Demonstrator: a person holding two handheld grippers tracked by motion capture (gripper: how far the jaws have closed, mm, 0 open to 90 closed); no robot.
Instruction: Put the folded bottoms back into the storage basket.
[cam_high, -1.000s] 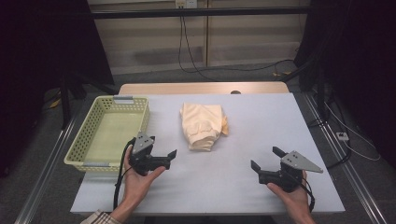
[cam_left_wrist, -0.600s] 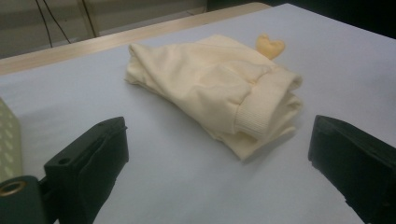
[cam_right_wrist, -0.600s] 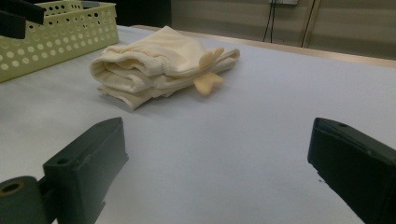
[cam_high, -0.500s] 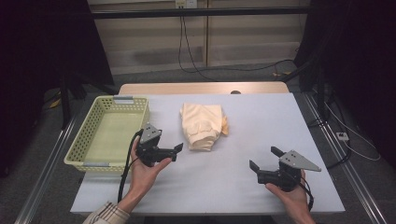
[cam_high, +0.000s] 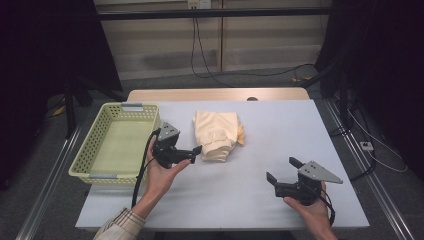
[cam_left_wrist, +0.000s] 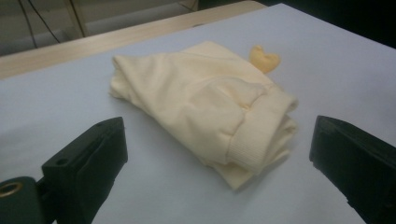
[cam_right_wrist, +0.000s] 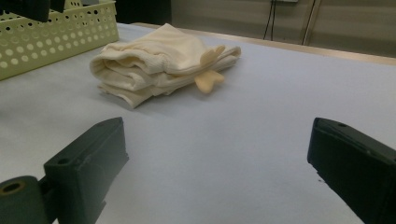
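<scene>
Layout, high view. Folded garment (cam_high: 216, 134) lies on the table (cam_high: 300, 130) near centre. Basket (cam_high: 95, 145) stands at its 9 o'clock, on the table's edge. Left gripper (cam_high: 192, 150) sits between them, just beside the garment; right gripper (cam_high: 280, 170) at 5 o'clock, well apart.

Garment (cam_left_wrist: 205, 112): soft cream cloth, matt, slightly fuzzy like fleece; cuff or hem band ribbed knit (cam_left_wrist: 261, 126). Folds limp, no sheen.

Table (cam_high: 280, 145): top covered by a smooth, matt pale grey-blue sheet, material unclear; bare wood strip (cam_high: 215, 94) at the far edge, light, low lustre.

Basket (cam_high: 95, 150): pale yellow-green plastic, walls perforated with round holes (cam_right_wrist: 56, 37), faint gloss.

Left gripper (cam_high: 196, 151) and right gripper (cam_high: 280, 170): jaws black, matt, plastic-looking, faces smooth. Grey plate (cam_high: 320, 171) on the right gripper: flat, dull finish.

Sleeve (cam_high: 117, 227): woven plaid cloth.
</scene>
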